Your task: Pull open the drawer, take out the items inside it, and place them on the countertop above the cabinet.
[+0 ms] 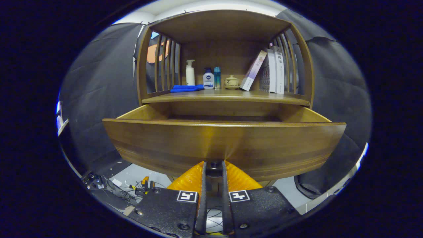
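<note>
The wooden drawer (224, 142) stands pulled well out of the cabinet, its wide front panel just ahead of me. My gripper (214, 166) is at the lower middle of that panel, and both fingers (203, 178) press on a small dark knob (214, 163). The front panel hides the inside of the drawer, so I see nothing of its contents. The countertop (228, 96) lies above and behind the drawer.
On the countertop sit a folded blue cloth (186, 88), a white pump bottle (190, 72), two small bottles (208, 79), a lidded ceramic pot (231, 81) and leaning books (271, 69). Slatted sides and a roof enclose it. Cables and clutter (132, 188) lie on the floor below left.
</note>
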`<state>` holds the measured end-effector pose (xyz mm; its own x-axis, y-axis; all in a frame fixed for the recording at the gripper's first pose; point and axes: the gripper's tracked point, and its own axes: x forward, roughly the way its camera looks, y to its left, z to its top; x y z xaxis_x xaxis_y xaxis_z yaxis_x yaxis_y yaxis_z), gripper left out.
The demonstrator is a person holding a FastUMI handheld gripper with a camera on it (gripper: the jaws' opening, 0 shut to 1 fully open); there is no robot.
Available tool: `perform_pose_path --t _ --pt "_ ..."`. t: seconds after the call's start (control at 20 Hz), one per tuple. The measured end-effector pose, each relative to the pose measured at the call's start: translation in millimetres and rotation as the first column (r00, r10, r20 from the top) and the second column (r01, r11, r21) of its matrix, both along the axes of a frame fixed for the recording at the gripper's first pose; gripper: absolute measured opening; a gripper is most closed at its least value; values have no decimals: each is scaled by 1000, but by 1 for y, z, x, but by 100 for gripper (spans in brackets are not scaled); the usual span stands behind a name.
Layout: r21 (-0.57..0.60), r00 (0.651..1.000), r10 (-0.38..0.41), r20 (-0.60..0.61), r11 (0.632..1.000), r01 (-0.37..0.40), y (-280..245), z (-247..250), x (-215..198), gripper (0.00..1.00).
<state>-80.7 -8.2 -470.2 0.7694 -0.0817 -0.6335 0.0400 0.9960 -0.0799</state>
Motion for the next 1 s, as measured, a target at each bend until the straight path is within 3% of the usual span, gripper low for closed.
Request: perform_pose_path --t 0.45,0.6,0.85,1.0 --pt "-33 997 19 -81 999 -21 7 3 -18 23" --pt "-6 991 -14 -137 1000 13 7 11 -22 30" --pt "44 986 16 -165 999 -8 17 48 -29 43" --pt "109 988 24 -156 994 -7 29 75 -13 46"
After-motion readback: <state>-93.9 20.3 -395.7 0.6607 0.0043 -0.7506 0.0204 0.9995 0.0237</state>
